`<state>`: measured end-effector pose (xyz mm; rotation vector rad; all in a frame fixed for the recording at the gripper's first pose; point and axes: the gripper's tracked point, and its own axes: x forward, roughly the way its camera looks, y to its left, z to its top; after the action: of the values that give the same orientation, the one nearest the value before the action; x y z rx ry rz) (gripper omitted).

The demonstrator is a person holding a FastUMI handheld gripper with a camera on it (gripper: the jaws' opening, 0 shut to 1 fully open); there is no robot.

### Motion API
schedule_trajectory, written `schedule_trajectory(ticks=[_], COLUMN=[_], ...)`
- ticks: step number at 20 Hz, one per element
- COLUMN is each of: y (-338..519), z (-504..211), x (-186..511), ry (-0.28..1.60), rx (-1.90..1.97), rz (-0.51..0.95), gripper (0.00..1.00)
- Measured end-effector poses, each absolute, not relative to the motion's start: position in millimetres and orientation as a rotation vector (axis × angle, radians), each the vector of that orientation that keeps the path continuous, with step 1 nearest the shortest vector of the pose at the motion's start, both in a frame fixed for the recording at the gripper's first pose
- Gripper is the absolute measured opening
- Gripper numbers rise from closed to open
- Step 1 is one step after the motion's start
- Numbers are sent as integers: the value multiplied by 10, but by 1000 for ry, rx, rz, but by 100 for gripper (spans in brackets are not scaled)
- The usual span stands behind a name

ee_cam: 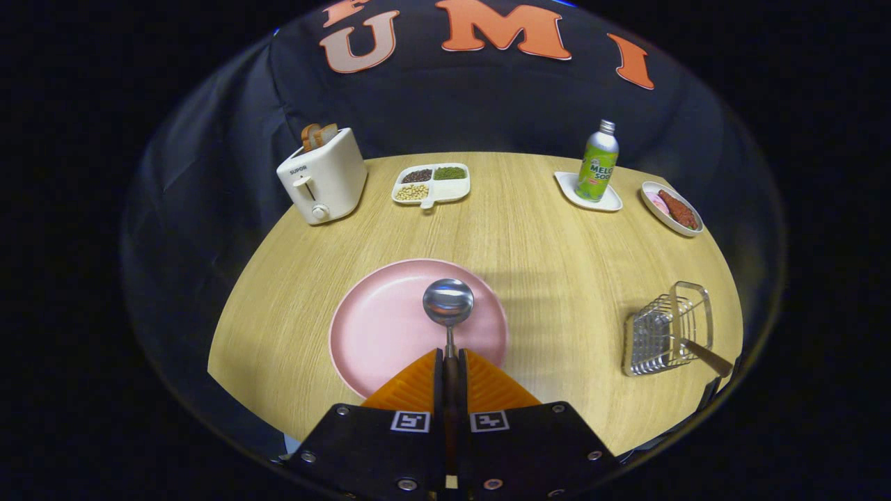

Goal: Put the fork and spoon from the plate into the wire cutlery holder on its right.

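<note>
One spoon is clamped between the two fingers of the hand-held gripper; its handle runs back along the gap between them, both fingers pressed against it, bowl pointing forward. The bowl is seen over the near half of one pink plate; whether it touches the plate cannot be told. Nothing else is seen on the plate.

One wire cutlery holder is placed on the surface to the right of the plate, well apart from it. One utensil handle is seen sticking out of the holder toward the near right edge; its head is hidden by the wires, so fork or not cannot be confirmed.

Far side of the surface, counted left to right: one white toaster with two bread slices in its slots, one divided tray with three compartments of beans or grains, one green bottle standing upright on one small white tray, one small dish holding food.
</note>
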<state>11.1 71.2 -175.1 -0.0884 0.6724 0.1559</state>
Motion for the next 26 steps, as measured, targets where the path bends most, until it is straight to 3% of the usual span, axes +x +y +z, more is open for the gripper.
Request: schedule_trajectory(ticks=[14,26], y=[-631,-1334], z=[-1117,-1235], x=[-150,-107], ry=[741,940], rx=[-69,-47], rz=[22,-61], gripper=[7,7])
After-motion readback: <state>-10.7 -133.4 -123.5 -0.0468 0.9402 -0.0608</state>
